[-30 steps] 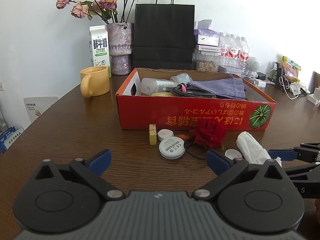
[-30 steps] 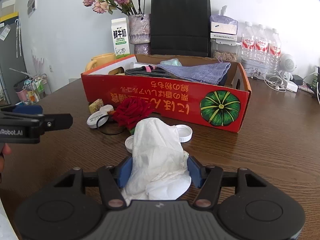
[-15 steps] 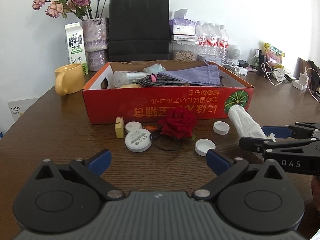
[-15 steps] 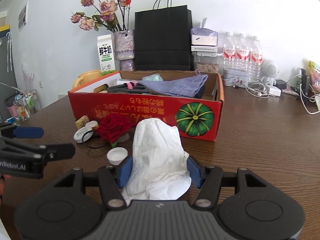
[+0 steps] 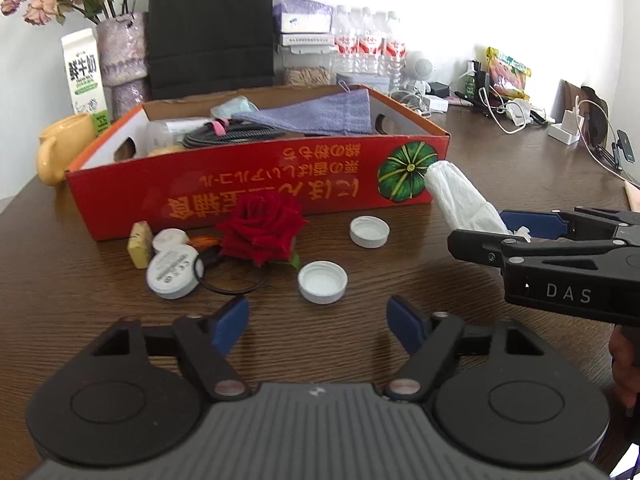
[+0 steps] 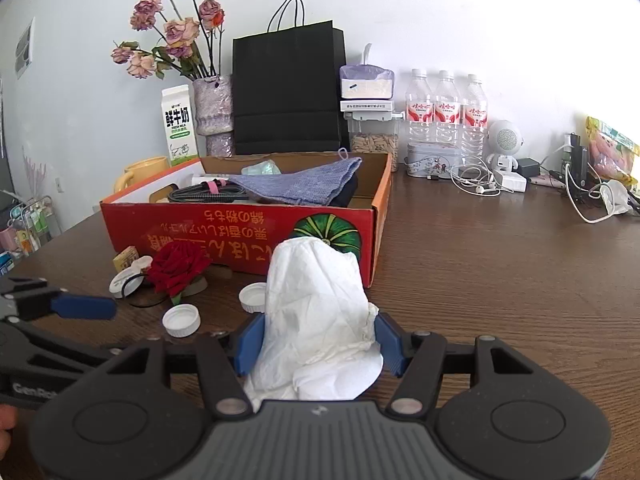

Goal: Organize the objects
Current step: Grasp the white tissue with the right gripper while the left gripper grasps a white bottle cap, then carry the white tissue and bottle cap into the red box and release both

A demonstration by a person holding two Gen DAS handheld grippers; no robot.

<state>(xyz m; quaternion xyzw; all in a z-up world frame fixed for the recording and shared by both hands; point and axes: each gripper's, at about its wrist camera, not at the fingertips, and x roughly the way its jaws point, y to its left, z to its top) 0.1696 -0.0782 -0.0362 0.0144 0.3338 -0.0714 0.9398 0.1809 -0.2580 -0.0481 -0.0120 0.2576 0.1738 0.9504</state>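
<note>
My right gripper [image 6: 318, 344] is shut on a crumpled white tissue [image 6: 316, 312] and holds it above the table, near the right front corner of the red cardboard box [image 6: 240, 224]. The tissue also shows in the left wrist view [image 5: 460, 200], held in the right gripper [image 5: 508, 228]. My left gripper [image 5: 318, 320] is open and empty, just short of a white bottle cap [image 5: 322, 282]. A red rose [image 5: 262, 230], a second cap [image 5: 369, 231], a round white disc [image 5: 173, 272], a black ring [image 5: 234, 280] and a yellowish block [image 5: 140, 244] lie in front of the box.
The box holds a purple cloth [image 6: 304, 184], a coiled cable [image 6: 208, 192] and other items. Behind it stand a yellow mug [image 5: 60, 148], a milk carton [image 6: 178, 124], a flower vase [image 6: 214, 108], a black paper bag [image 6: 288, 88] and water bottles [image 6: 444, 116]. Cables and chargers [image 6: 492, 184] clutter the right.
Both grippers have moved back and to the right. The right gripper has carried the tissue towards the box's right front corner. The left gripper stays open.
</note>
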